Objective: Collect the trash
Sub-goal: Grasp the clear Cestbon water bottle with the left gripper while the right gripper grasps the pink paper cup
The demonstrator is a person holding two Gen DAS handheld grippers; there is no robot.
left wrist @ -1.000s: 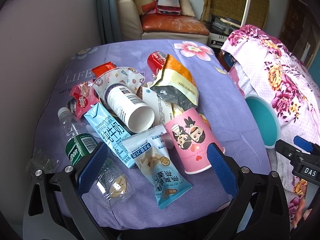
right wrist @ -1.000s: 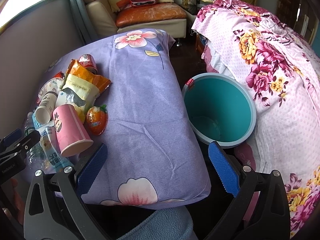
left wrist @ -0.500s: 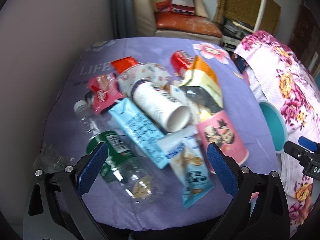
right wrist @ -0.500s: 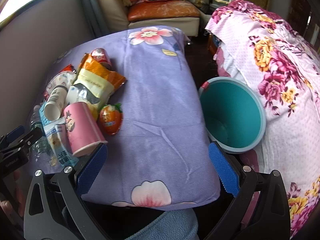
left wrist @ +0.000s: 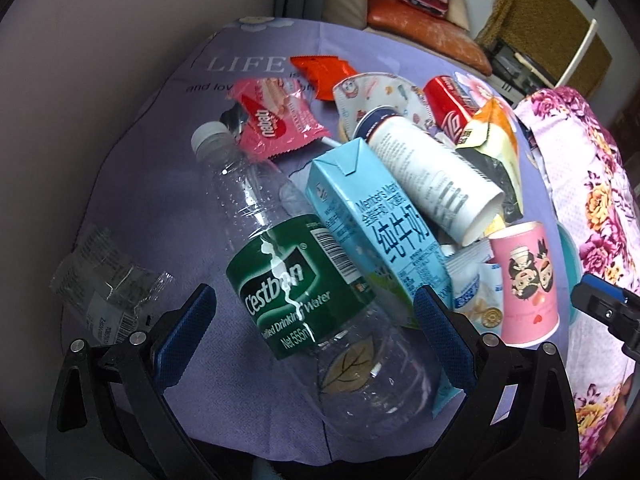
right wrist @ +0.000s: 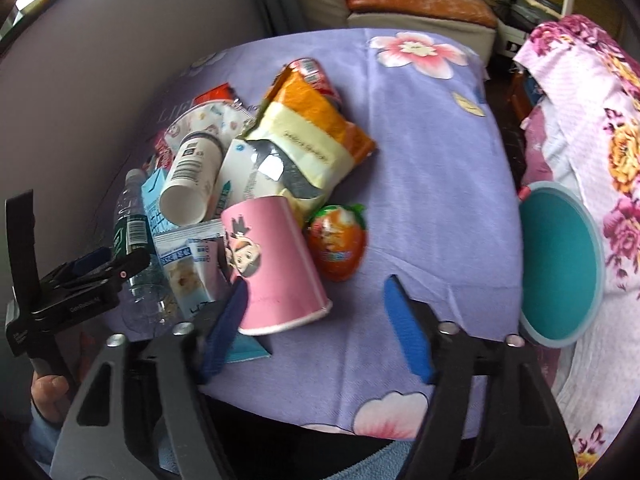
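Left gripper [left wrist: 314, 338] wide open above the clear water bottle [left wrist: 304, 276] – long axis running diagonally from the cap at upper left, passing between the fingers, no pad touching it. Bottle empty, green label, lying on the purple cloth [left wrist: 168, 184] against the blue milk carton [left wrist: 376, 232]. Right gripper [right wrist: 316, 326] half open and just narrowing, nothing between – left pad close beside the fallen pink cup [right wrist: 272, 264]. Teal bin [right wrist: 560, 264] well off to the right.

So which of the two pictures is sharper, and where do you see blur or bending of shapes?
Left wrist view: sharper, the print on the water bottle and the milk carton reads clearly; the fisheye bends the table edge. Right wrist view: softer, motion blur smears the pink cup and the right gripper; the bin is stretched near the rim.
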